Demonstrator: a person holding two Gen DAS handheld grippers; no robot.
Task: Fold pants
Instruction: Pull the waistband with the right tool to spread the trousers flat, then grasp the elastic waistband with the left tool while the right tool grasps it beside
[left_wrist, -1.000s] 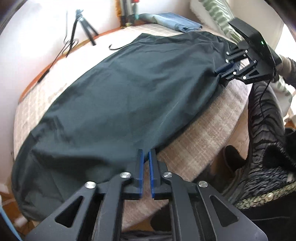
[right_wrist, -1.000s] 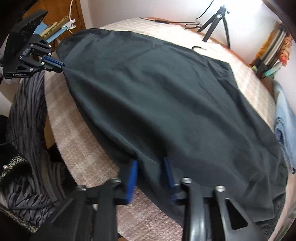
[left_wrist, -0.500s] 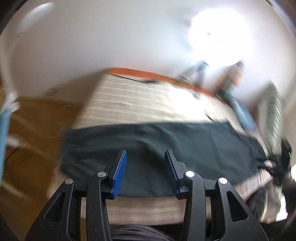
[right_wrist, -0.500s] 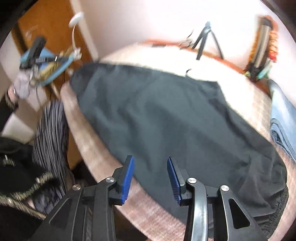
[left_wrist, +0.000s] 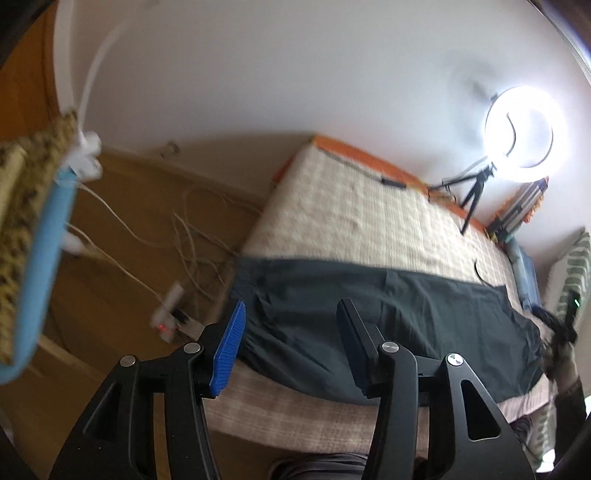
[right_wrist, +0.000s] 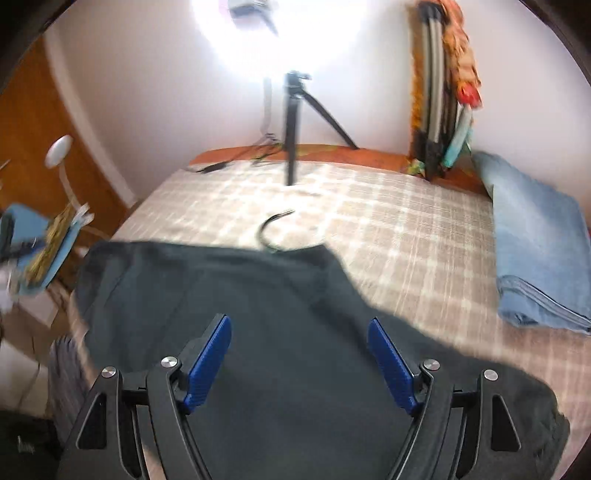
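The dark green pants lie spread flat on the checked beige bed cover, as a long band along the cover's near edge. In the right wrist view the pants fill the lower part, and their far edge covers part of a black hanger hook.

The left gripper hovers above one end of the pants with its jaws wide apart and nothing between them. The right gripper hangs over the middle of the cloth, also wide open and empty. I judge that both are free between two folds.

What could go wrong: the fabric looks thin and slippery, so a pinch taken too far from the edge may catch only the top layer, and the fold would come out crooked. The end of the pants at the left gripper seems to reach the side edge of the bed cover, so a pull could drag it off to the floor. The hanger hook may catch in the cloth when that side is lifted.

Beyond the pants, a lit ring light stands on a black tripod at the far side of the bed cover, against a white wall. A folded light blue cloth lies to the right of the pants. White cables lie on the brown floor beside the bed.
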